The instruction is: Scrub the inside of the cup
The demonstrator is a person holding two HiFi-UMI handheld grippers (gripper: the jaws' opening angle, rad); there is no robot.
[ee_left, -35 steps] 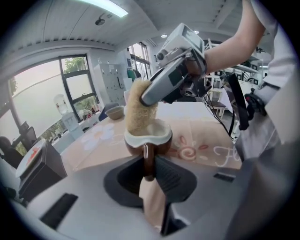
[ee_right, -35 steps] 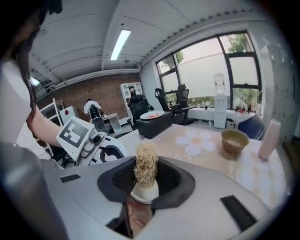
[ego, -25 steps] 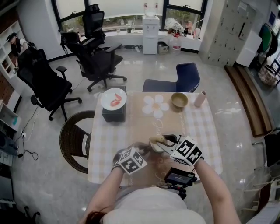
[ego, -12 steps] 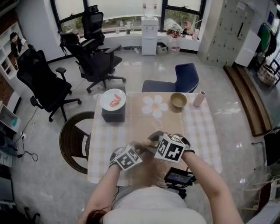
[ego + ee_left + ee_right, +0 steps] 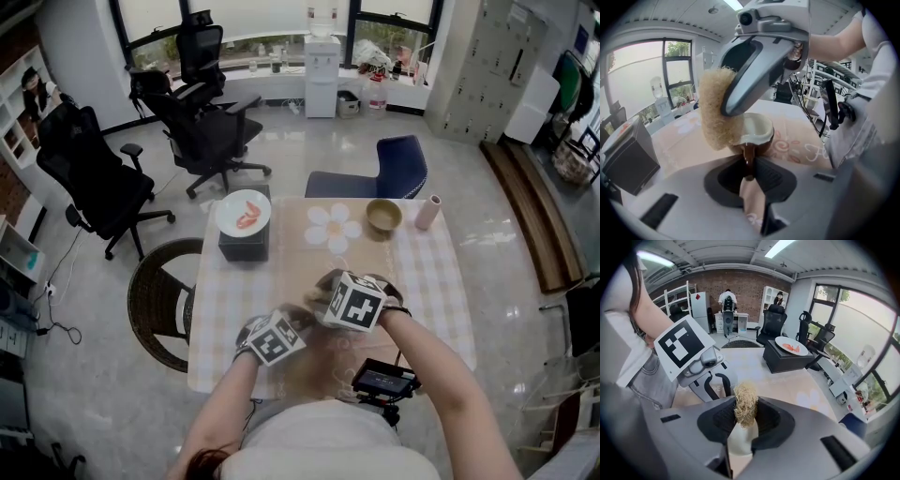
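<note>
The cup (image 5: pixel 758 129), brown outside and white inside, is held by its handle (image 5: pixel 748 158); my left gripper (image 5: pixel 750 174) is shut on that handle. A tan loofah scrubber (image 5: pixel 712 112) is pushed into the cup's mouth against the inner wall, and my right gripper (image 5: pixel 745 422) is shut on this scrubber (image 5: pixel 745 404). In the right gripper view the cup's white inside (image 5: pixel 738 442) lies just beneath the jaws, with the left gripper (image 5: pixel 718 387) beyond. In the head view the left gripper (image 5: pixel 302 317) and right gripper (image 5: pixel 326 292) meet over the near half of the table and hide the cup.
The checked table (image 5: pixel 431 281) carries a black box with a white plate of red food (image 5: pixel 243 213), an olive bowl (image 5: pixel 383 215) and a pink cylinder (image 5: pixel 427 212) at its far side. A blue chair (image 5: pixel 394 167) stands behind and a wicker chair (image 5: pixel 159 300) to the left.
My right gripper has moved left and down and rolled, so its marker cube now sits over the cup next to the left gripper. The left gripper has stayed in place.
</note>
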